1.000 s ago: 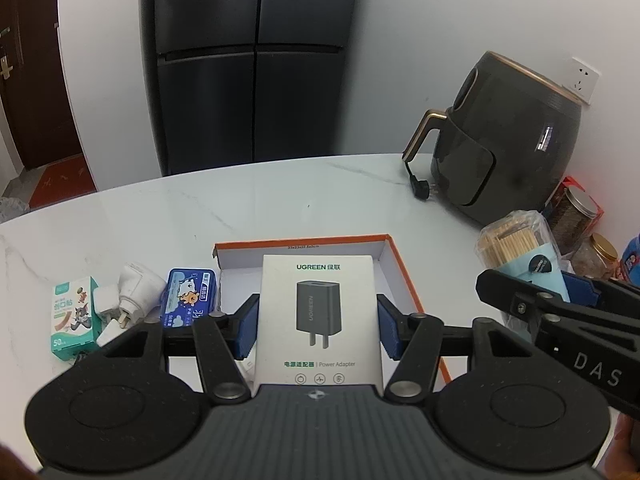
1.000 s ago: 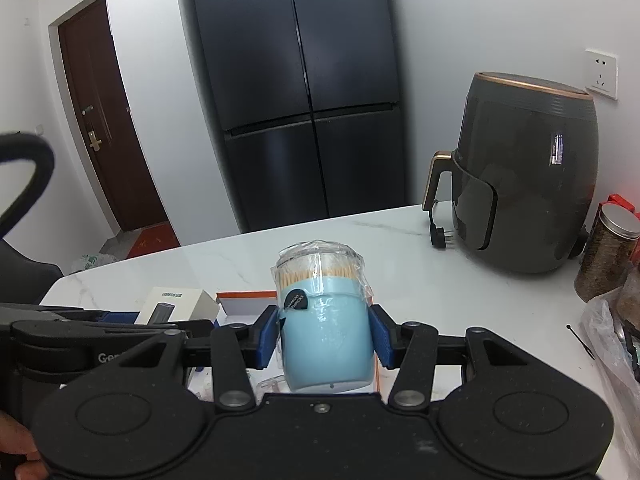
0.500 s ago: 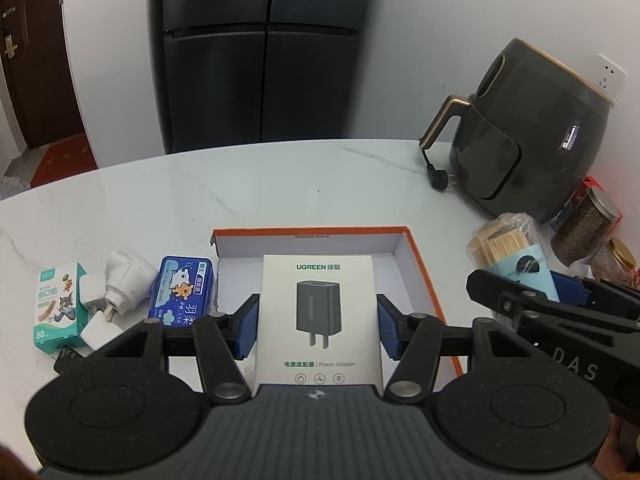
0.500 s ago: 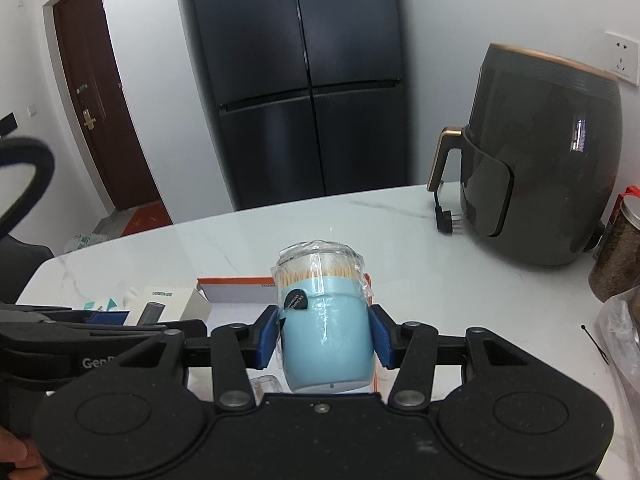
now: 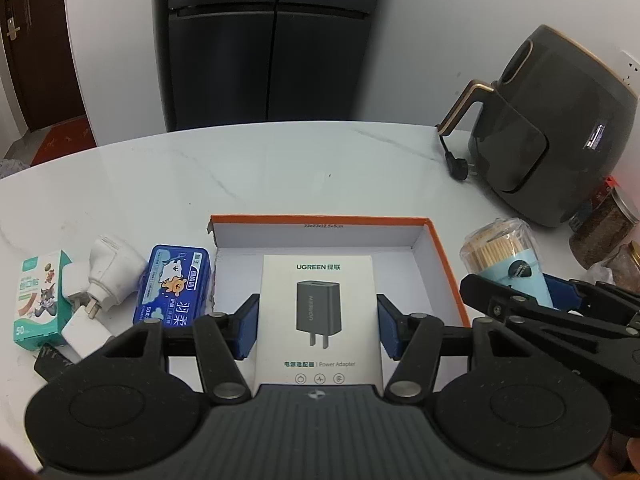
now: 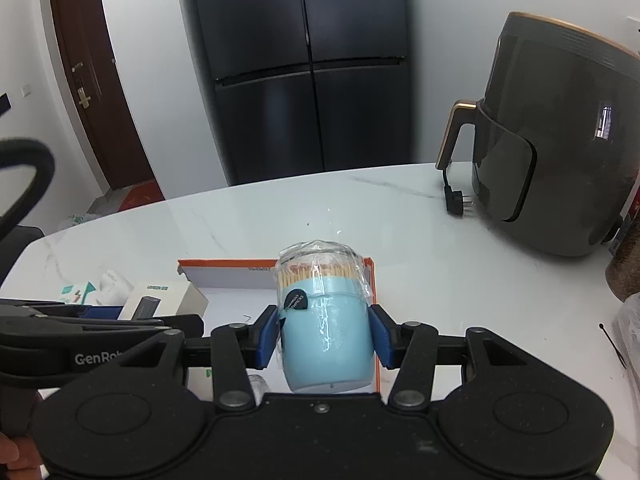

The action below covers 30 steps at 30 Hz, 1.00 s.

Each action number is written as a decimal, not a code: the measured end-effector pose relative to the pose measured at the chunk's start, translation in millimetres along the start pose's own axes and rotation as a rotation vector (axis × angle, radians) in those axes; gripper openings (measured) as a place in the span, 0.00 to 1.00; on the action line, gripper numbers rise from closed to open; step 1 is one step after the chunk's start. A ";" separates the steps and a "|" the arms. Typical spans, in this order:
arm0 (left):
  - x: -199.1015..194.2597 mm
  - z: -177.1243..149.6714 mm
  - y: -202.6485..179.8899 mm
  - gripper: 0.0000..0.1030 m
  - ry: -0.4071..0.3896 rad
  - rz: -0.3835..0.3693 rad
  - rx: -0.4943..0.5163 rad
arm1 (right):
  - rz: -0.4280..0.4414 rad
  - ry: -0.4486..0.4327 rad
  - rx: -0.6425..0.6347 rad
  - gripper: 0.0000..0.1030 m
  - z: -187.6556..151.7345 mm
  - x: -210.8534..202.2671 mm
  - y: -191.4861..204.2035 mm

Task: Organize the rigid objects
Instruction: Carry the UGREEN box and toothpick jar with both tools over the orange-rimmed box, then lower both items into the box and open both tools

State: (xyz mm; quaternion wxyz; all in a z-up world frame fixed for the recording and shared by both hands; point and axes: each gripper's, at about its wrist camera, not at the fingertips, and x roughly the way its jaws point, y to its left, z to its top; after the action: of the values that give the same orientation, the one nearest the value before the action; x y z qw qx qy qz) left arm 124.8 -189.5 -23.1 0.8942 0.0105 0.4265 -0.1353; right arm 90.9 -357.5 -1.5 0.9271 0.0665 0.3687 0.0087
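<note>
Left of the open box, on the counter: plaster pack, white plugs, blue tissue pack. Left tool clamps the adapter carton, hanging flat over the box's floor, long axis pointing away from the tool. Right tool grips the toothpick jar upright, above the box's right wall. Judgement: left hand has the shorter drop; the jar must shift left to clear the rim.

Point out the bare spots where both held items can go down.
The orange-rimmed box has bare white floor. Marble table between box and fridge is bare. Crowded: left of box, blue pack, white plug; right, jars by air fryer.
</note>
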 end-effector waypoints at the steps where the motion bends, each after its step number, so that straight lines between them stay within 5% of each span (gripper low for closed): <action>1: 2.1 0.2 0.2 0.57 0.003 0.000 0.000 | -0.002 0.004 -0.002 0.57 0.0 3.4 0.2; 19: 25.7 4.1 5.6 0.57 0.031 0.019 -0.001 | 0.004 0.002 -0.061 0.63 5.5 56.6 0.5; 30: 40.7 -0.7 -17.2 0.58 0.059 -0.042 0.049 | -0.016 -0.102 -0.005 0.72 -1.6 -2.3 -30.0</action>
State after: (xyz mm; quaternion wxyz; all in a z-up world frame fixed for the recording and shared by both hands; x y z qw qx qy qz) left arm 144.3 -215.5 -53.1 0.8777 0.0277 0.4495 -0.1640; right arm 87.2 -387.2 -4.9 0.9449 0.0616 0.3215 -0.0013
